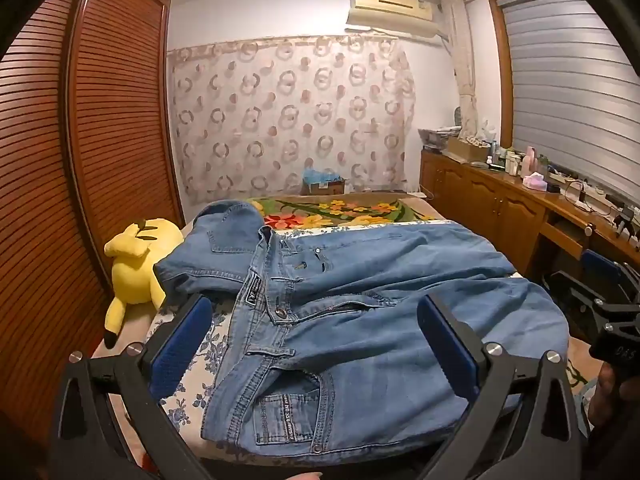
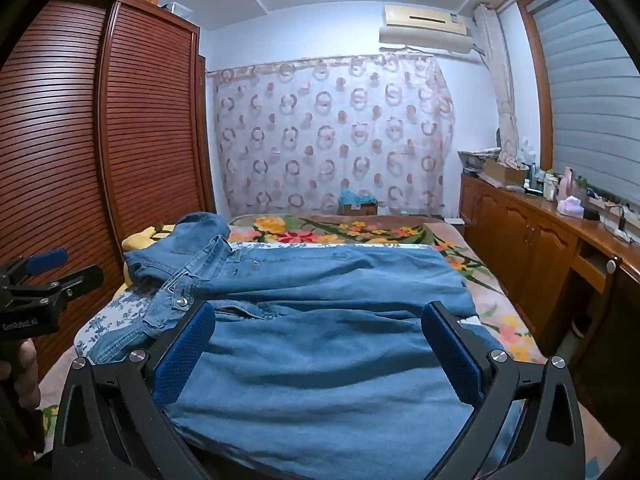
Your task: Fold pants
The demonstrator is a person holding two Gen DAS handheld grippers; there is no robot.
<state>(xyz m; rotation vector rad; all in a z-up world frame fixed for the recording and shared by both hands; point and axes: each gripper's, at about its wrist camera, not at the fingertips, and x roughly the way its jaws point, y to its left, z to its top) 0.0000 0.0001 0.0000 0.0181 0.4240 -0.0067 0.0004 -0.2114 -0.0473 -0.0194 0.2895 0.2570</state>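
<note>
Blue denim pants (image 1: 360,320) lie spread across the bed, waistband to the left, legs running right; one part is bunched up at the far left (image 1: 212,248). My left gripper (image 1: 316,312) is open above the waistband and front pocket, holding nothing. My right gripper (image 2: 320,320) is open above the leg part of the pants (image 2: 320,360), holding nothing. The right gripper shows at the right edge of the left wrist view (image 1: 600,304); the left gripper shows at the left edge of the right wrist view (image 2: 44,276).
A yellow plush toy (image 1: 136,260) lies at the bed's left edge beside a brown louvered wardrobe (image 1: 80,160). A floral blanket (image 1: 340,210) covers the far end of the bed. A wooden cabinet (image 1: 500,204) with clutter runs along the right wall.
</note>
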